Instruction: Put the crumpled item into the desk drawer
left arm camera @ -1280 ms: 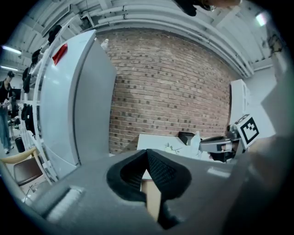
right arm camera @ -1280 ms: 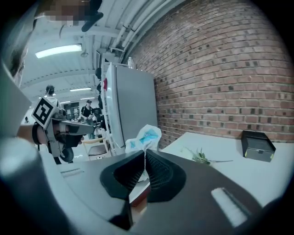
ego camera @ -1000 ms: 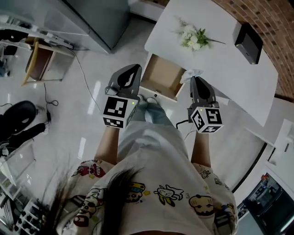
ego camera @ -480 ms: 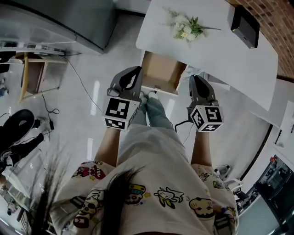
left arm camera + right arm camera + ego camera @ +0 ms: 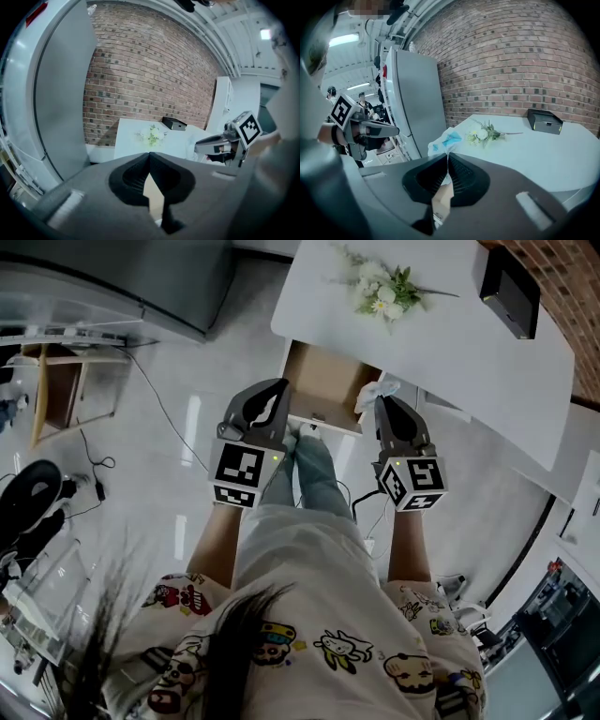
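The crumpled item point(image 5: 379, 390), white with blue patches, hangs from the tips of my right gripper point(image 5: 382, 402), which is shut on it just right of the open desk drawer point(image 5: 323, 381). In the right gripper view the crumpled item point(image 5: 445, 139) sticks up from the closed right gripper point(image 5: 449, 154). The drawer shows a bare tan wooden bottom under the white desk point(image 5: 450, 343). My left gripper point(image 5: 278, 386) hovers at the drawer's left front corner. In its own view the left gripper point(image 5: 149, 153) is shut with nothing between the jaws.
A bunch of white flowers point(image 5: 384, 284) and a black box point(image 5: 511, 294) lie on the desk. A grey cabinet point(image 5: 417, 103) stands left of the desk. The person's legs point(image 5: 305, 465) are in front of the drawer. A cable point(image 5: 159, 390) runs over the floor at left.
My right gripper has shifted a little left with the crumpled item, closer to the drawer's right side. The left gripper has stayed by the drawer's left corner.
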